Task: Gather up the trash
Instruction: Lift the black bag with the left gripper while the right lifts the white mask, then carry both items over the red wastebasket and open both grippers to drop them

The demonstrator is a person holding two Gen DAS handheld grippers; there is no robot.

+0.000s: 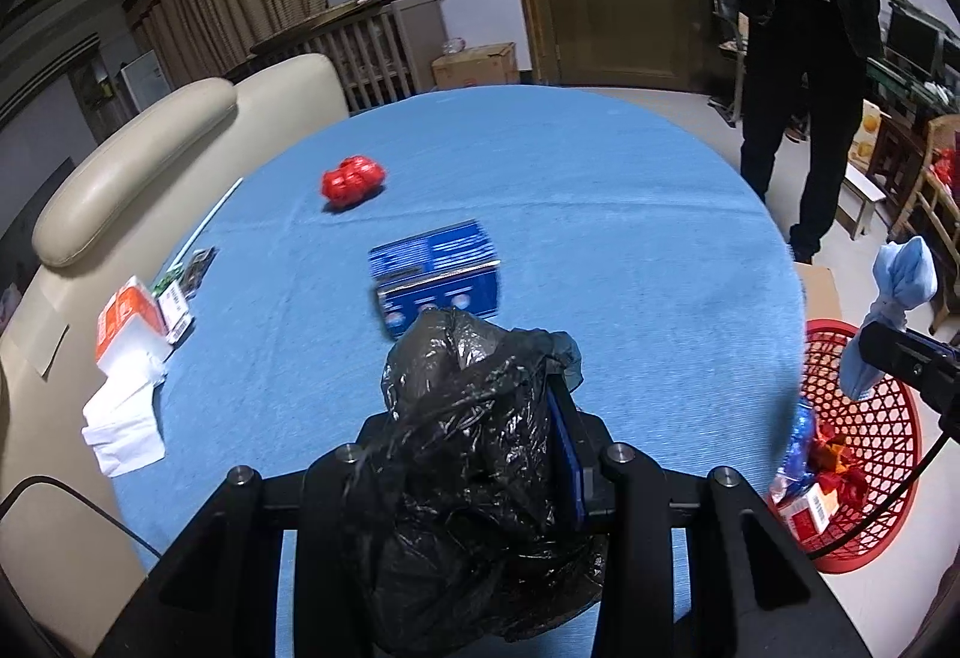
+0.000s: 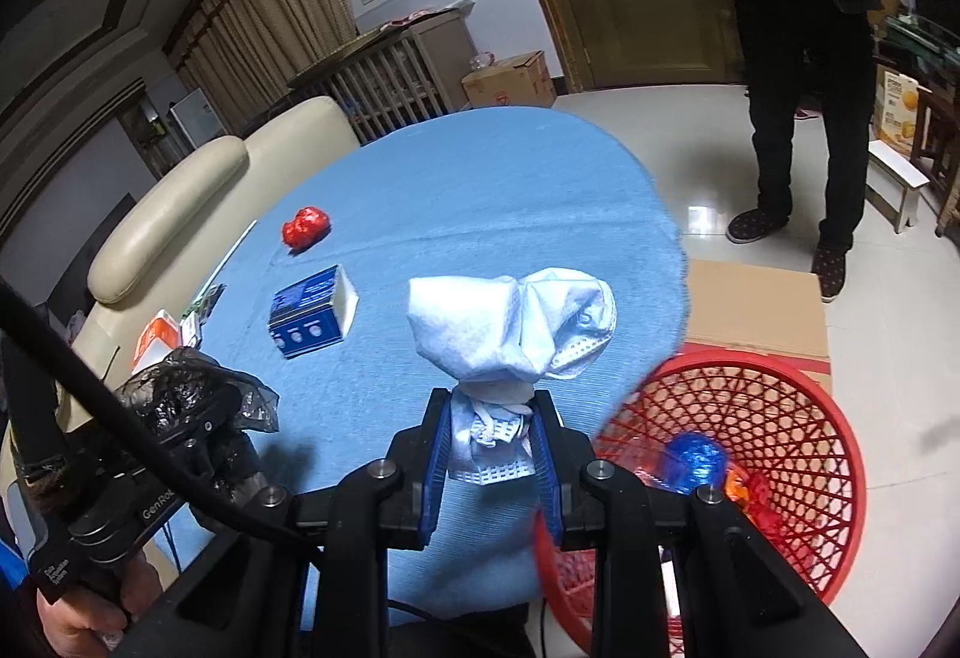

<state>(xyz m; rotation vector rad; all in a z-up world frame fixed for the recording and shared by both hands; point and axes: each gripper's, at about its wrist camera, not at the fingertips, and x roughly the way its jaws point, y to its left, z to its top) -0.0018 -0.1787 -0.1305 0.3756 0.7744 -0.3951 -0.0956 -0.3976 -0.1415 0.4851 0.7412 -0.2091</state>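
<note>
My left gripper (image 1: 480,454) is shut on a crumpled black plastic bag (image 1: 474,454) above the near part of the blue table (image 1: 600,214); it also shows in the right wrist view (image 2: 192,394). My right gripper (image 2: 492,436) is shut on a wad of light blue face masks (image 2: 510,322), held over the table's right edge beside the red mesh basket (image 2: 798,406). From the left wrist view the masks (image 1: 894,298) hang above the basket (image 1: 870,418). On the table lie a blue box (image 1: 438,274) and a red crumpled wrapper (image 1: 353,181).
An orange packet with white tissues (image 1: 129,334), a small green pack (image 1: 186,280) and a straw (image 1: 210,220) lie at the table's left edge. A cream sofa (image 1: 138,178) is behind. The basket holds blue and red wrappers (image 2: 696,460). A person (image 2: 798,58) stands on the floor beyond; cardboard (image 2: 756,304) lies under the basket.
</note>
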